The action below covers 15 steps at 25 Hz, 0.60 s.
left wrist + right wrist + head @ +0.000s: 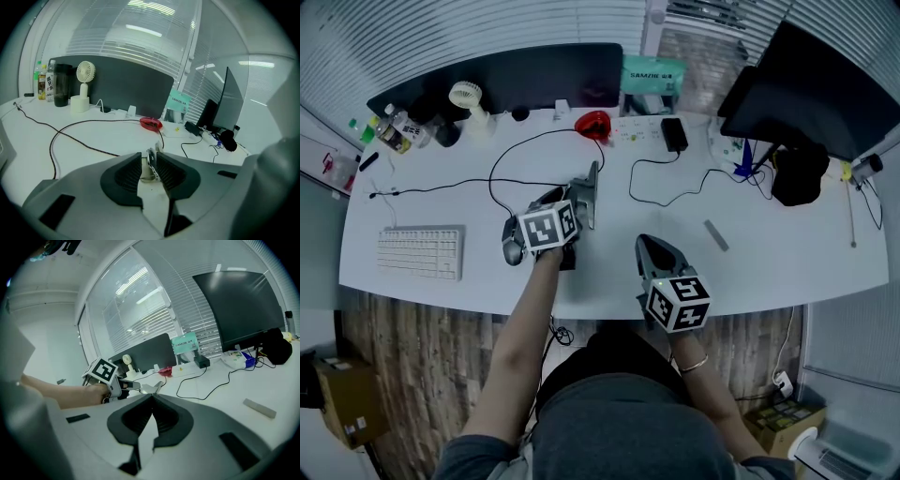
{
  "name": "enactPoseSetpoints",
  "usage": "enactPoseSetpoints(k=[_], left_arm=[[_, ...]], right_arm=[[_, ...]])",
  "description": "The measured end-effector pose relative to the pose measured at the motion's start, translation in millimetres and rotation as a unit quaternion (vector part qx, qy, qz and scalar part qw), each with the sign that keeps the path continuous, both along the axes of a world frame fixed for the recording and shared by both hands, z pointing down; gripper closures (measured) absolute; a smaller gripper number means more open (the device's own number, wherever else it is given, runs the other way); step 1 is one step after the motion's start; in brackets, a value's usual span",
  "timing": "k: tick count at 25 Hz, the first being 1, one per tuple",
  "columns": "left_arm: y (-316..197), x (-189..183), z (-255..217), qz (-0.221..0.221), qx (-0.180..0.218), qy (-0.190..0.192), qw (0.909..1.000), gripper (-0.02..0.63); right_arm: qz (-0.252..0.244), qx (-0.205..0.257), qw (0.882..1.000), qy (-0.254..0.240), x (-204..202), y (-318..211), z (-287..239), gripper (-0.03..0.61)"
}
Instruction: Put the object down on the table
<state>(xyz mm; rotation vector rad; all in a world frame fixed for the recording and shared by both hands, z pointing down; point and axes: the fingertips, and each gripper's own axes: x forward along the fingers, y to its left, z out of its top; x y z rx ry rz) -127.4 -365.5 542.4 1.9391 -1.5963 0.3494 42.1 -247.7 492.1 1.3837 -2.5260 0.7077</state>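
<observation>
A small silvery metal object stands on edge between the dark ribbed pads of my left gripper, which is shut on it just above the white table. In the head view the left gripper reaches over the middle of the table; the object itself is hidden there. Nearer the table's front edge, my right gripper is shut with nothing in it. Its own view shows the jaws pressed together, and the left gripper beyond them with its marker cube.
A black cable loops left of the left gripper. A mouse and white keyboard lie to the left. A red dish, fan and monitor stand at the back. A grey bar lies right.
</observation>
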Motion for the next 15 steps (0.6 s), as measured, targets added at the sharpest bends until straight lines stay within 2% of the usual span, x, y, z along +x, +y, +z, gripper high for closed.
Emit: enactPoseSetpoints(k=[11,15], left_arm=[[27,-10,-26,0.011,0.04,-0.043,0.9982,0.535],[42,-13,-33,0.011,0.049,-0.04,0.9979,0.552]], right_arm=[[-0.007,0.006,1.0,-0.001,-9,8,-5,0.575],[-0.011,0.009,1.0,-0.001,-13,13,-7,0.575]])
